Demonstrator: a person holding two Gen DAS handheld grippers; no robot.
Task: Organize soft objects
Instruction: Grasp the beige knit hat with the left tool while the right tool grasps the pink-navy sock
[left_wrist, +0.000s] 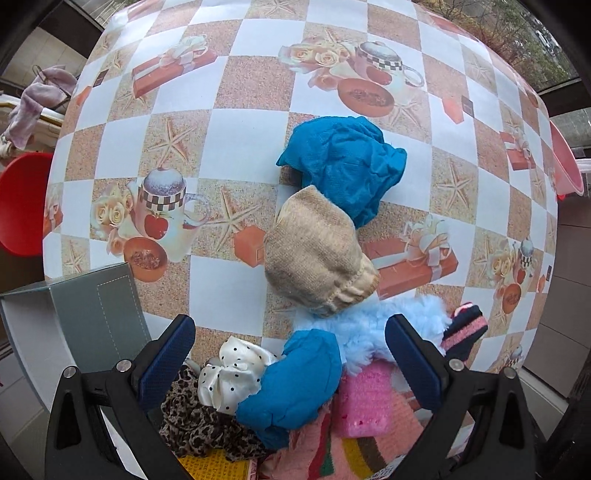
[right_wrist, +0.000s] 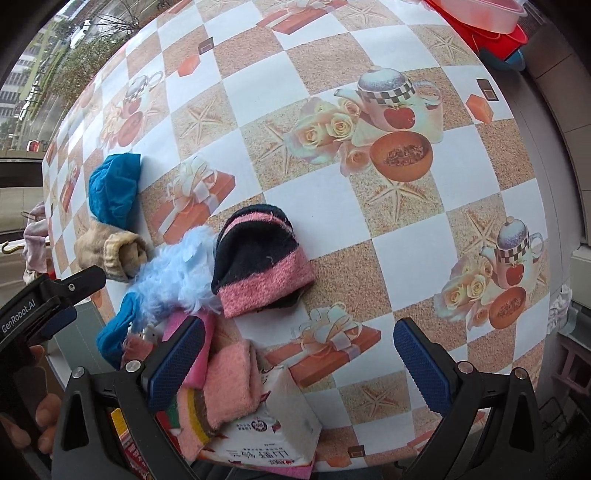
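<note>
Soft items lie in a heap on the checkered tablecloth (left_wrist: 240, 136). In the left wrist view a crumpled blue cloth (left_wrist: 347, 166) lies beyond a beige knit sock (left_wrist: 317, 254), with light blue fluffy fabric (left_wrist: 369, 325) nearer. My left gripper (left_wrist: 291, 354) is open above a second blue cloth (left_wrist: 295, 387), a white polka-dot scrunchie (left_wrist: 232, 376), leopard-print fabric (left_wrist: 195, 424) and a pink sponge (left_wrist: 365, 402). In the right wrist view a black-and-pink fuzzy sock (right_wrist: 262, 262) lies ahead of my open right gripper (right_wrist: 299, 350), which hovers over a pink fuzzy cloth (right_wrist: 232, 384) and a tissue pack (right_wrist: 273, 424).
A grey box (left_wrist: 92, 321) stands at the table's near left corner. A red stool (left_wrist: 22, 199) sits off the left edge and pink and red basins (right_wrist: 487, 18) beyond the far side. The left gripper's black body (right_wrist: 55, 295) and a hand (right_wrist: 44, 410) show in the right wrist view.
</note>
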